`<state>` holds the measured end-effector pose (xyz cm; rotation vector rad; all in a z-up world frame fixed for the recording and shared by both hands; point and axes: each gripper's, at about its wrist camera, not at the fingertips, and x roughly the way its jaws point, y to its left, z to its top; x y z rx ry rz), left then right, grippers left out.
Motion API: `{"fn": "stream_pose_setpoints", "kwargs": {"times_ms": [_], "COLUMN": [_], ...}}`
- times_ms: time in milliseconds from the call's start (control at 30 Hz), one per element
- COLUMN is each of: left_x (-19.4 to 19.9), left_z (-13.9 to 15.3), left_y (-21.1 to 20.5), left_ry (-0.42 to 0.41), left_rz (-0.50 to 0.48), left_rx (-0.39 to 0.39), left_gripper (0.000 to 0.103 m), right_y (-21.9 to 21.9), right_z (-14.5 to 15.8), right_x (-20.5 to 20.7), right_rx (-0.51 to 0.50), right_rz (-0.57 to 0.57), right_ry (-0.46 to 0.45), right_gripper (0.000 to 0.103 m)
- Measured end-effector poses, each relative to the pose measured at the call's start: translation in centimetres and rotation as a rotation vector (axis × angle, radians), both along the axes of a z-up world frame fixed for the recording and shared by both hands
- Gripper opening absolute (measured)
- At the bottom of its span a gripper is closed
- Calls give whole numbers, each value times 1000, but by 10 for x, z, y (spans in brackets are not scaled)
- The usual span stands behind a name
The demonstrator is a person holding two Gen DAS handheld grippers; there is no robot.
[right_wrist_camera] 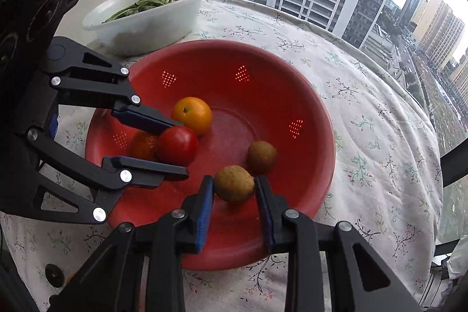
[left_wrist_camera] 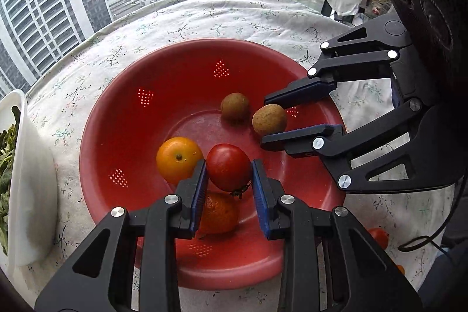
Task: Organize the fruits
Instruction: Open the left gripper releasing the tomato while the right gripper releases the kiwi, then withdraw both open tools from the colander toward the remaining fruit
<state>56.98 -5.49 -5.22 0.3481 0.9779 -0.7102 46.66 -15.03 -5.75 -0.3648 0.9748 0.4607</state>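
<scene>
A red colander bowl [left_wrist_camera: 122,119] [right_wrist_camera: 292,84] sits on the flowered tablecloth. My left gripper [left_wrist_camera: 229,168] [right_wrist_camera: 178,148] is shut on a red tomato [left_wrist_camera: 228,167] [right_wrist_camera: 177,145] and holds it over the bowl. My right gripper [right_wrist_camera: 234,184] [left_wrist_camera: 264,120] is shut on a brown kiwi [right_wrist_camera: 234,183] [left_wrist_camera: 269,119] at the bowl's side. In the bowl lie an orange [left_wrist_camera: 178,155] [right_wrist_camera: 192,114], a second kiwi [left_wrist_camera: 235,105] [right_wrist_camera: 261,156] and a tangerine [left_wrist_camera: 219,214] [right_wrist_camera: 143,145] partly hidden under the tomato.
A white basin of leafy greens [right_wrist_camera: 146,16] [left_wrist_camera: 32,183] stands beside the bowl. Another tomato [left_wrist_camera: 379,237] lies on the cloth outside the bowl. The round table's edge [right_wrist_camera: 409,95] runs along a window.
</scene>
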Motion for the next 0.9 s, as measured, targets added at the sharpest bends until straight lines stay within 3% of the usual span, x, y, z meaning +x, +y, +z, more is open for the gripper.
{"fn": "stream_pose_setpoints", "kwargs": {"times_ms": [300, 467, 567, 833, 900], "left_x": [3, 5, 4, -2, -7], "left_z": [0, 0, 0, 1, 4], "left_y": [0, 4, 3, 3, 5], "left_ry": [21, 26, 36, 21, 11], "left_rz": [12, 20, 11, 13, 19], "left_rx": [-23, -30, -41, -32, -36], "left_gripper": [28, 28, 39, 43, 51], "right_y": [3, 5, 4, 3, 2], "right_z": [-1, -2, -2, -1, 1], "right_x": [0, -4, -6, -14, -17], "right_rx": [-20, -35, -33, -45, -45], "right_rz": [11, 26, 27, 32, 29], "right_ry": [-15, -26, -31, -69, -78], "right_gripper": [32, 39, 40, 40, 40]}}
